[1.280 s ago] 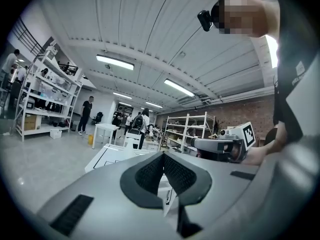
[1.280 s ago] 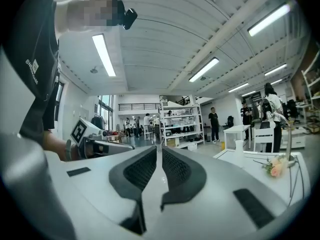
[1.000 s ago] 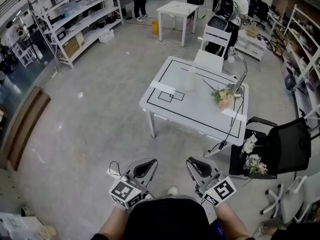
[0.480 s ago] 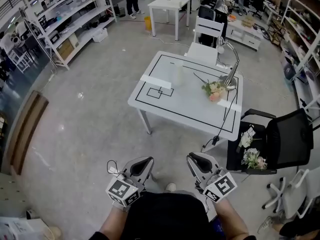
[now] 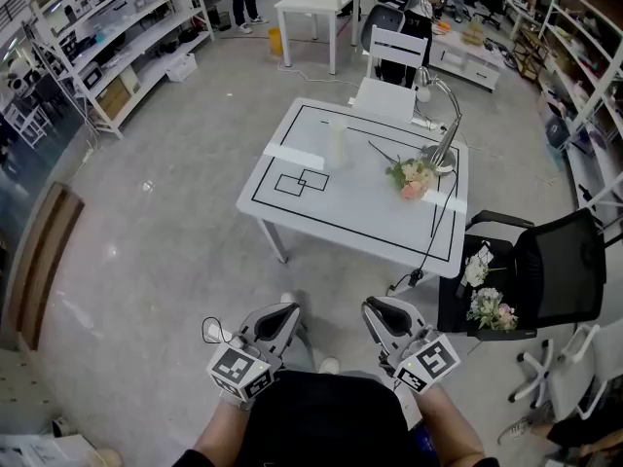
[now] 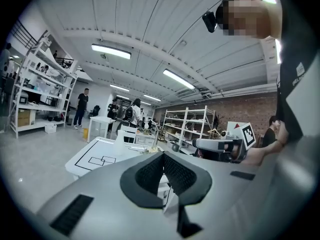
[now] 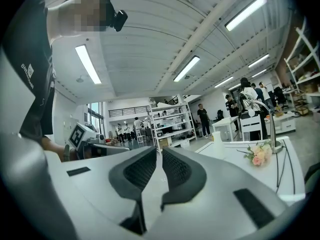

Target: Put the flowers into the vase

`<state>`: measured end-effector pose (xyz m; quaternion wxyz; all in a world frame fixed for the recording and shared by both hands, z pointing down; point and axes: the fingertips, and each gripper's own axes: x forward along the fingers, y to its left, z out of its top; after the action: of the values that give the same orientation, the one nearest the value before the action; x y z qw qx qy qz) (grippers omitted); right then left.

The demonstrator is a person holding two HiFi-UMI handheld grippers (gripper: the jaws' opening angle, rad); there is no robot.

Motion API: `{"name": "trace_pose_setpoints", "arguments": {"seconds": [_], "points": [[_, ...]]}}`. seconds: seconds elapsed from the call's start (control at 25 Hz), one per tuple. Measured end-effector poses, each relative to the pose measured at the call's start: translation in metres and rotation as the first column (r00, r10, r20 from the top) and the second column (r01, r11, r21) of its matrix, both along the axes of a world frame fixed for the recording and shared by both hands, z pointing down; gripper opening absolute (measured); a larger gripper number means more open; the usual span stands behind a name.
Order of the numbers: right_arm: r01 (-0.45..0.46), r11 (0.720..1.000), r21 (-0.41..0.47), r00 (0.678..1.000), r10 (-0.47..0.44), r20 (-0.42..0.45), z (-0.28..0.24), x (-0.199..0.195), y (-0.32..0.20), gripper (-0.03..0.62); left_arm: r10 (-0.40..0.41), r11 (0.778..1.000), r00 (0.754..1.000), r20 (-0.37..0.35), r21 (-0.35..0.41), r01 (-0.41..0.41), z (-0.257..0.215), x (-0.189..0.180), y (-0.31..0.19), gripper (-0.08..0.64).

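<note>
- The white vase (image 5: pixel 338 142) stands upright on the white table (image 5: pixel 321 217), inside the black taped outline; its inside cannot be made out from above.
- The flowers (image 5: pixel 412 176), a pink and cream bunch, lie flat on the tabletop to the right of the vase, apart from it and close to the foot of the desk lamp (image 5: pixel 440 129).
- A second bunch of flowers (image 5: pixel 490 309) lies on the seat of the black chair (image 5: pixel 560 280), right of the table.
- Both grippers are held low near the person's body, well apart from the table.
- The left gripper (image 6: pixel 163 157) has its jaws pressed together with nothing between them.
- The right gripper (image 7: pixel 159 155) is likewise closed on nothing.
- Only the head view shows the chair's bunch and the shelf rack (image 5: pixel 117 37) holding boxes.
- The right gripper view looks level across the tabletop at vase, bunch and lamp.
- The left gripper view shows the table's taped squares and the right gripper's marker cube.
</note>
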<state>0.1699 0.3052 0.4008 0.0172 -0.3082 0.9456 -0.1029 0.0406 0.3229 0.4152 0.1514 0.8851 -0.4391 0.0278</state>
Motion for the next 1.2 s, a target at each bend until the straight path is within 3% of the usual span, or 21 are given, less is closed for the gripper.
{"name": "trace_pose_setpoints", "arguments": {"seconds": [0.64, 1.2], "points": [[-0.037, 0.998, -0.05, 0.999, 0.035, -0.04, 0.022, -0.039, -0.125, 0.043, 0.077, 0.996, 0.996, -0.036, -0.038, -0.078, 0.018, -0.034, -0.136, 0.006], [-0.128, 0.988, -0.09, 0.99, 0.121, -0.073, 0.028, -0.084, -0.247, 0.043, 0.175, 0.981, 0.983, -0.054, -0.072, -0.179, 0.023, -0.081, -0.265, 0.006]]}}
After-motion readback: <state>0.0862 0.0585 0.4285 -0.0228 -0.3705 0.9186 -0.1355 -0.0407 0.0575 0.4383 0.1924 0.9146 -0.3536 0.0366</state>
